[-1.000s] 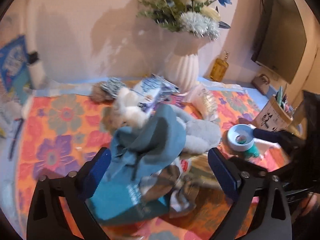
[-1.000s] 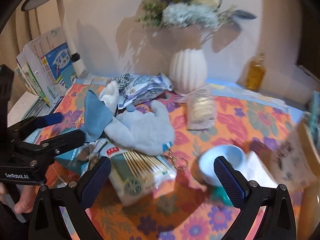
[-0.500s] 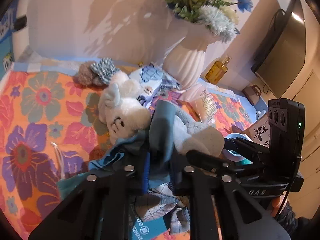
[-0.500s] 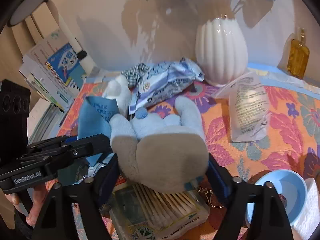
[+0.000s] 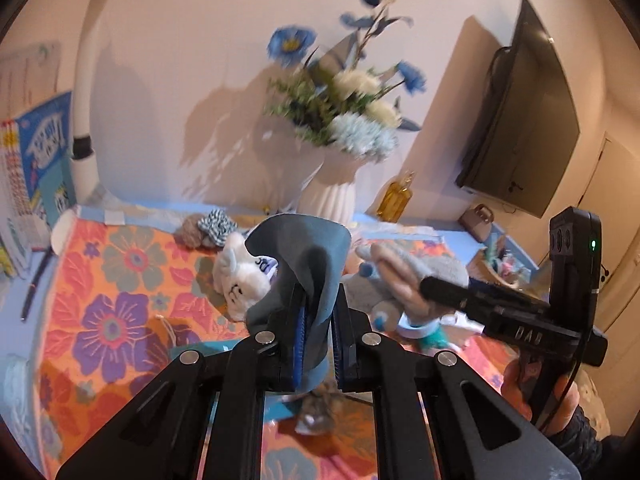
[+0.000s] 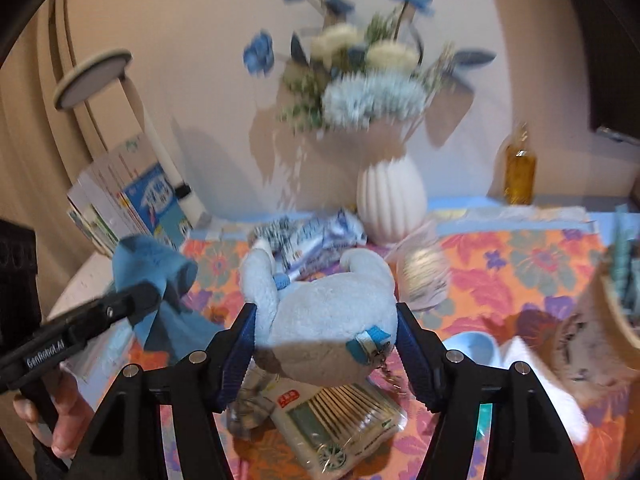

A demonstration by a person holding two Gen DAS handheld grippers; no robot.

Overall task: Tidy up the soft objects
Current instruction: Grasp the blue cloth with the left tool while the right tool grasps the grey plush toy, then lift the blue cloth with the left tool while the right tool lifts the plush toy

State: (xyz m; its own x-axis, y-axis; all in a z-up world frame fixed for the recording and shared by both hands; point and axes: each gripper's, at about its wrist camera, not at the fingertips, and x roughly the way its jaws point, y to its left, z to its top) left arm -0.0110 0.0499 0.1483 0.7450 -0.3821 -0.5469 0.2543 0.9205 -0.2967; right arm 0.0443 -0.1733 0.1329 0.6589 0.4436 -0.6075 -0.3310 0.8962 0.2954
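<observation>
My left gripper (image 5: 318, 312) is shut on a folded blue cloth (image 5: 304, 248), held up off the floral tablecloth (image 5: 112, 300). In the right wrist view the same cloth (image 6: 152, 260) hangs at the left. My right gripper (image 6: 323, 332) has its jaws closing on a grey-blue plush toy (image 6: 332, 300); both pads press its sides and it is lifted above the table. A white plush toy (image 5: 240, 280) lies on the tablecloth behind the cloth. A brown and striped soft thing (image 5: 208, 226) sits further back.
A white vase (image 6: 390, 200) of flowers and an amber bottle (image 6: 520, 172) stand at the back. A pack of cotton swabs (image 6: 340, 420) lies under the plush, a light blue bowl (image 6: 472, 348) and a basket (image 6: 616, 312) to the right, books (image 6: 132, 200) at the left.
The left gripper shut on the blue cloth and raised it. The right gripper moved in, closed around the grey-blue plush toy and lifted it off the swab pack.
</observation>
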